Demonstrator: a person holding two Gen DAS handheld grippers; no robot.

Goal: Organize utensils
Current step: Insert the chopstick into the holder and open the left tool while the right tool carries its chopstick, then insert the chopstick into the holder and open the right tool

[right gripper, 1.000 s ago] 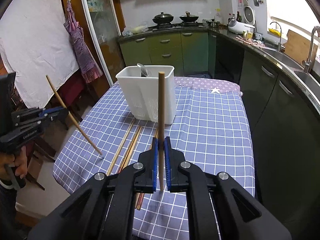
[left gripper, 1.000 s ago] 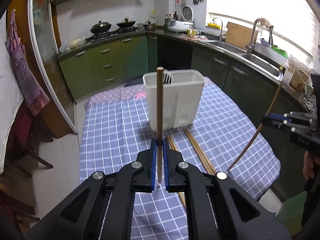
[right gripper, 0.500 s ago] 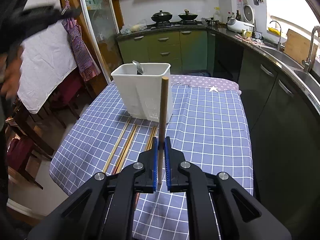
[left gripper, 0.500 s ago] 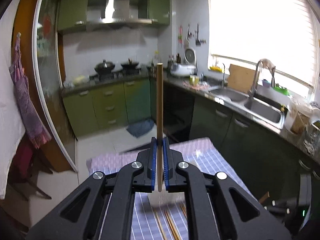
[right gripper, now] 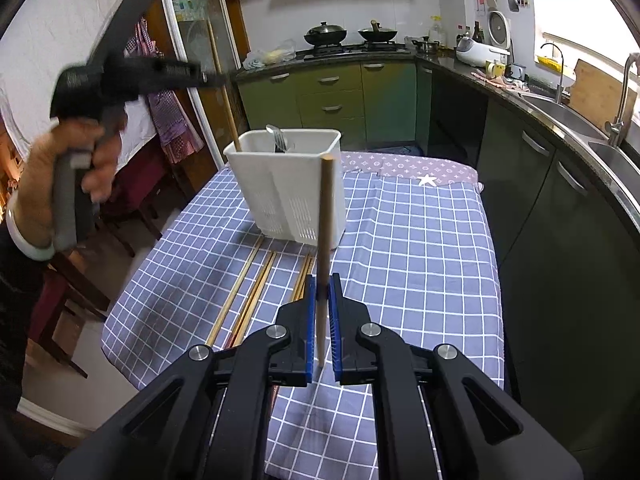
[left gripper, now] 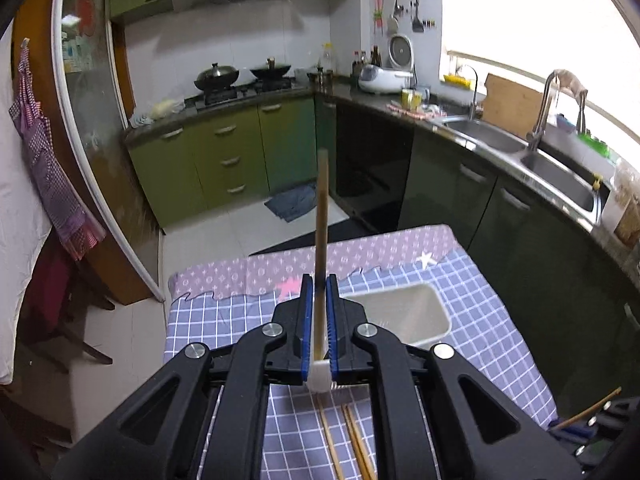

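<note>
The bench (right gripper: 420, 240) with its blue checked cloth carries the white perforated plastic utensil basket (right gripper: 288, 184). The left tongs (left gripper: 319, 320), swung up over it, pinch a long wooden chopstick (left gripper: 321, 216), its tip already inside and ready to drop. The right tongs (right gripper: 322, 320) grip a second wooden chopstick (right gripper: 325, 216).

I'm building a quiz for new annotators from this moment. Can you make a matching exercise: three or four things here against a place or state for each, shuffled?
Things:
1. left gripper's chopstick
2. right gripper's chopstick
3. loose chopsticks
4. fork

Places:
A. lying flat on the checked cloth
B. clamped upright, in front of the caddy
C. tines-up inside the white caddy
D. lower end dipping into the caddy's left corner

Pairs: 1-D, 2-B, 3-A, 4-C
</note>
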